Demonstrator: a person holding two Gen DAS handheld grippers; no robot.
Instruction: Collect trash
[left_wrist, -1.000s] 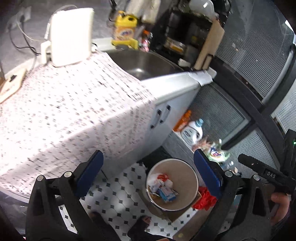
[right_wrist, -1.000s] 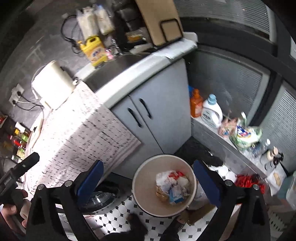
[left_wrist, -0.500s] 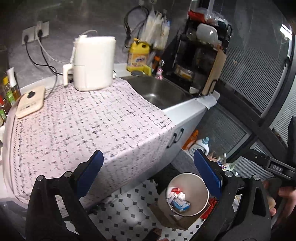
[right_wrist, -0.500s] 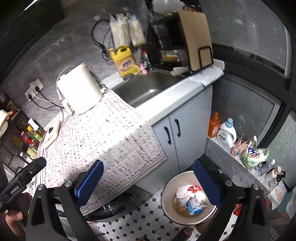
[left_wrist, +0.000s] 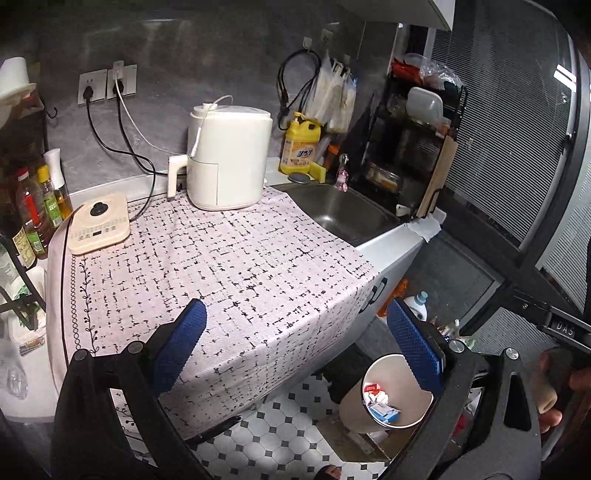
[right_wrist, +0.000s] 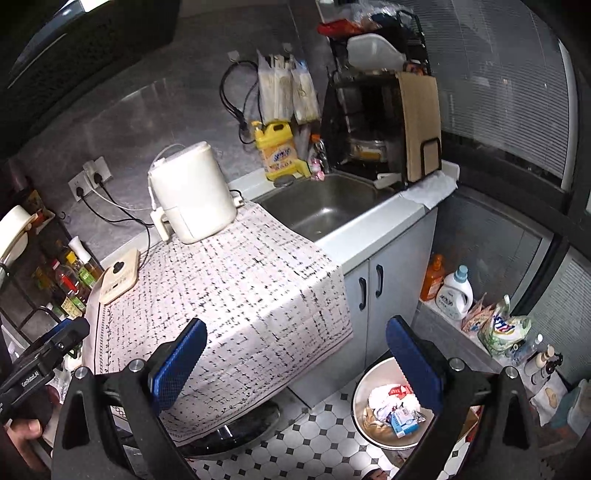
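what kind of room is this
Most likely a small home kitchen: a steel sink set in the counter, a yellow dish soap bottle beside it, and an air fryer plugged in on the cloth-covered counter.

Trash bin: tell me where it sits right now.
The trash bin stands on the tiled floor at lower right in both views, in front of the sink cabinet, just behind each gripper's right-hand finger.

both grippers rose and pulled back from the bin (left_wrist: 391, 397) over the last second. it went from centred between the fingers to small at lower right in both views. cloth (left_wrist: 221, 266) now fills the middle; fryer (left_wrist: 229, 158), sockets (left_wrist: 107, 85) and bottles (left_wrist: 37, 206) came into view. jaws unchanged, wide apart.
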